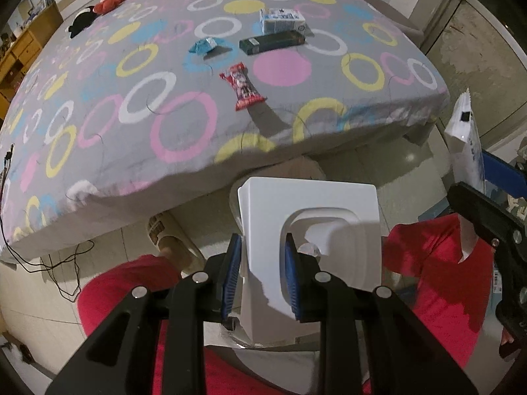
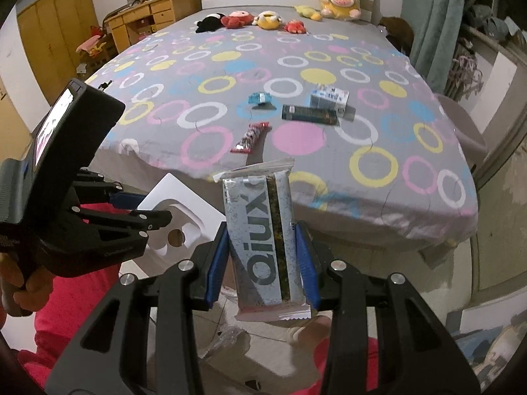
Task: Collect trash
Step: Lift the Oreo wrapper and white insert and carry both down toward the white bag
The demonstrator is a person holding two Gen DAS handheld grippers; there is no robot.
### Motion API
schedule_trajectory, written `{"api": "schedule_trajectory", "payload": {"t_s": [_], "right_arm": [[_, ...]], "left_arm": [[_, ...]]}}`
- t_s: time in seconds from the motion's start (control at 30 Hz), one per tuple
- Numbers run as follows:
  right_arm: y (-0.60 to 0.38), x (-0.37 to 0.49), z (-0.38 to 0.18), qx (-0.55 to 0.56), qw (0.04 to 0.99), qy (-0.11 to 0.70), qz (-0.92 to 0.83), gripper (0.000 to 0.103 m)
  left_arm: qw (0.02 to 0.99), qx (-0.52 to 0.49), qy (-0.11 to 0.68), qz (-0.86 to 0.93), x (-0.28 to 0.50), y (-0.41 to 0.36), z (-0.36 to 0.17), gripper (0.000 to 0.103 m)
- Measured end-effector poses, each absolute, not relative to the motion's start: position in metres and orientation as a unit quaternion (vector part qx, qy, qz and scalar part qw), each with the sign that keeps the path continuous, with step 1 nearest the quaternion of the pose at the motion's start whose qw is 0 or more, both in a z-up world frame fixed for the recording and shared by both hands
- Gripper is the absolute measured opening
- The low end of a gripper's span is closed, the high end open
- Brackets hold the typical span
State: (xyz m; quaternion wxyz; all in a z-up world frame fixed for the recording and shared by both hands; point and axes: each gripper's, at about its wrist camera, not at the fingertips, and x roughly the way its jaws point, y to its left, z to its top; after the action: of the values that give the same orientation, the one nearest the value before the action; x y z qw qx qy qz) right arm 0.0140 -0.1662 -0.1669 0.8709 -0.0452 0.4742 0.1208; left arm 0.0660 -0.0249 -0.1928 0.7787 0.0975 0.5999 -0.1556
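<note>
My left gripper (image 1: pixel 263 276) is shut on a white moulded packaging tray (image 1: pixel 316 217), held above the floor in front of the bed; the tray also shows in the right wrist view (image 2: pixel 178 207). My right gripper (image 2: pixel 262 263) is shut on a grey-blue snack wrapper (image 2: pixel 260 237), upright between the blue pads; its top shows in the left wrist view (image 1: pixel 464 135). On the bed lie a red candy wrapper (image 1: pixel 243 87) (image 2: pixel 250 136), a crumpled blue wrapper (image 1: pixel 202 46) (image 2: pixel 258 98), a dark flat box (image 1: pixel 273 42) (image 2: pixel 309 113) and a white-blue carton (image 1: pixel 281 19) (image 2: pixel 329 97).
The bed (image 2: pixel 362 197) with a grey circle-patterned sheet fills the view; several plush toys (image 2: pixel 237 19) sit at its far end. Wooden desk and wardrobe (image 2: pixel 56 33) stand left. The person's red-clad legs (image 1: pixel 441 279), a slipper (image 1: pixel 168 237) and a black cable (image 1: pixel 62 263) are on the tiled floor.
</note>
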Motion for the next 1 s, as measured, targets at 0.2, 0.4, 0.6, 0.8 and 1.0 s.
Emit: {"api": "schedule_trajectory", "payload": {"t_s": [0.2,0.4,0.6,0.8,1.0], "right_arm": [[-0.17,0.01,-0.186,-0.019,0.867,0.486,0.111,0.039],[-0.171,0.013,-0.199,-0.014,0.864,0.492,0.105,0.039],[-0.174,0.018,-0.215,-0.011,0.863,0.496,0.094,0.039],[-0.178,0.025,-0.243,0.001,0.852,0.517,0.084,0.039],[-0.183,0.035,-0.27,0.019,0.84,0.536,0.079,0.039]], "left_arm": [[0.771,0.098,0.611,-0.152,0.062,-0.027,-0.214,0.026],[0.77,0.091,0.616,-0.139,0.064,-0.025,-0.229,0.026],[0.769,0.064,0.625,-0.117,0.069,-0.025,-0.25,0.026],[0.762,0.041,0.636,-0.115,0.074,-0.027,-0.27,0.026],[0.752,0.02,0.65,-0.104,0.079,-0.026,-0.295,0.026]]}}
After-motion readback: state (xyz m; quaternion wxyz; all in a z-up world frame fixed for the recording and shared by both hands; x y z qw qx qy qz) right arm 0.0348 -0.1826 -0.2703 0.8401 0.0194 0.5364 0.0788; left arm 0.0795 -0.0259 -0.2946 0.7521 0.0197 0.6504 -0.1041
